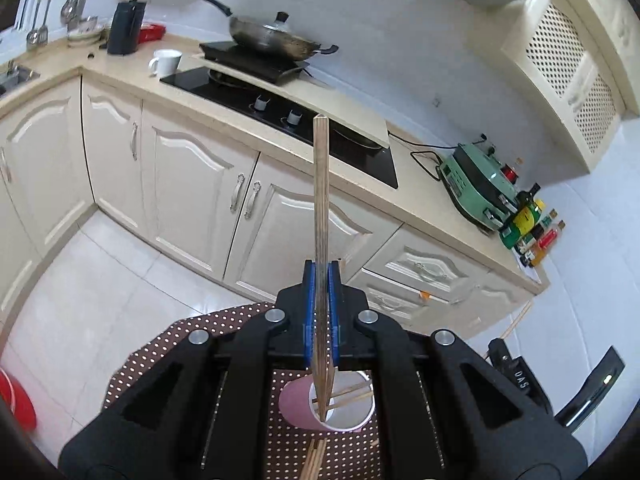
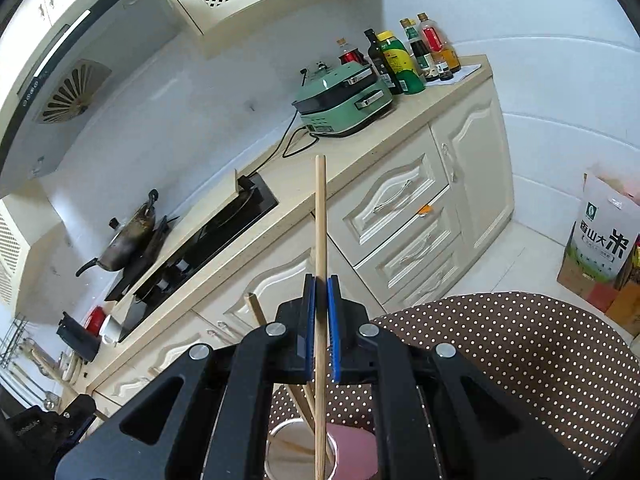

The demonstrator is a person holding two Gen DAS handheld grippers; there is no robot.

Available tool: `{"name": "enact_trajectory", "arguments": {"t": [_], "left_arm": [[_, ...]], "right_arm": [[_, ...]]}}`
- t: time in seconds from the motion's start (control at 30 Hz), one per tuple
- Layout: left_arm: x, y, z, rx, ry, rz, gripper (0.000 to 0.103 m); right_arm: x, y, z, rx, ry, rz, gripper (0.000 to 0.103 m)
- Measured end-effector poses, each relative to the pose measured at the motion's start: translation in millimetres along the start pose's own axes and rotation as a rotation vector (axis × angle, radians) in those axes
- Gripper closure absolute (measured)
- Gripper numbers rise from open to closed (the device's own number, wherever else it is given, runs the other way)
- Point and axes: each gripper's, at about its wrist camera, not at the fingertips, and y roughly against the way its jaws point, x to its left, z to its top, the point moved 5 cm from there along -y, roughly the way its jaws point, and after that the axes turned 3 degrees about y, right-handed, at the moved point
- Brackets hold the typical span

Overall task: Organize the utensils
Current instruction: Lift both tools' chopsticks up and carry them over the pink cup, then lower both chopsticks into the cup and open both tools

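Observation:
In the left wrist view my left gripper (image 1: pixel 321 276) is shut on a wooden chopstick (image 1: pixel 321 200) that stands upright, its lower end inside a pink cup (image 1: pixel 298 404) with a white inside holding other chopsticks (image 1: pixel 352 394). In the right wrist view my right gripper (image 2: pixel 321 288) is shut on another wooden chopstick (image 2: pixel 321 232), also upright, its lower end over or inside the same pink cup (image 2: pixel 352 452). Another chopstick (image 2: pixel 256 308) leans out of the cup to the left. The cup stands on a brown polka-dot tablecloth (image 2: pixel 500 352).
More chopsticks (image 1: pixel 316 458) lie on the cloth in front of the cup. Cream kitchen cabinets (image 1: pixel 192 184), a hob with a wok (image 1: pixel 276 36), a white mug (image 1: pixel 166 62), a green appliance (image 2: pixel 344 96) and bottles (image 2: pixel 404 56) line the counter behind. A rice bag (image 2: pixel 600 236) stands on the floor.

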Motion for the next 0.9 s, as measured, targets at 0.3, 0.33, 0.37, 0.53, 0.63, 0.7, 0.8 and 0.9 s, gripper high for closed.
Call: {"name": "enact_trajectory", "arguments": {"t": [0.3,0.33,0.37,0.53,0.63,0.7,0.8,0.9], "left_arm": [[8.9,-17.9,-10.9,0.007,0.032,-0.001,0.097],[9.1,-19.7,-13.2,0.014,0.034,-0.006,0.097],[8.6,-21.1,-15.2,0.019,0.034,-0.006,0.097],[14.8,-28.8,-30.4,0.061,0.022,0.000,0.097],[18.5,-31.8,-37.8,0.082,0.020,0.003,0.096],[20.7,-33.7,-43.0,0.099,0.028,0.002,0.096],[21.7,-34.7,-50.4,0.113,0.023,0.007,0.095],[22.8,-37.1,-57.6,0.134,0.026,0.003,0.095]], "right_arm": [[5.4,-9.1,-9.1,-0.063,0.013,-0.037,0.098],[4.8,-11.6,-12.8,-0.059,0.011,-0.038,0.098],[3.9,-14.9,-17.0,-0.050,0.009,-0.036,0.098],[0.3,-21.9,-33.2,-0.027,0.034,-0.034,0.098],[-0.2,-21.7,-41.9,-0.010,0.055,-0.031,0.098],[-0.2,-21.4,-47.4,0.000,0.069,-0.028,0.098],[0.1,-21.3,-54.2,0.017,0.091,-0.026,0.098],[2.7,-21.3,-58.8,0.034,0.110,-0.014,0.098]]}}
